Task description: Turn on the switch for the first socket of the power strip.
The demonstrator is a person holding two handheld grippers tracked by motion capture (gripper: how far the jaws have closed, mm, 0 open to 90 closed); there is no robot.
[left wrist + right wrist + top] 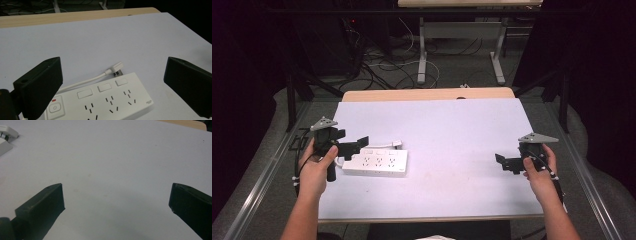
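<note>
Left gripper (pixel 112 85) jaws wide apart above white power strip (pixel 375 163) — right gripper (pixel 116 207) likewise spread, over bare table (pixel 452 130).

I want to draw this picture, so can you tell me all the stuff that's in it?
power strip: one, white, left part of the table, beside the left tongs
cord and plug: one, white, lying along the strip's far side
table: one, white top with a wooden far edge
second table: one, light top on grey legs, on the floor behind
cables: a tangle, black and white, on the floor behind
left tongs: one, black, open, over the strip's left end
right tongs: one, black, open, right side of the table
hands: two, holding the tongs
</note>
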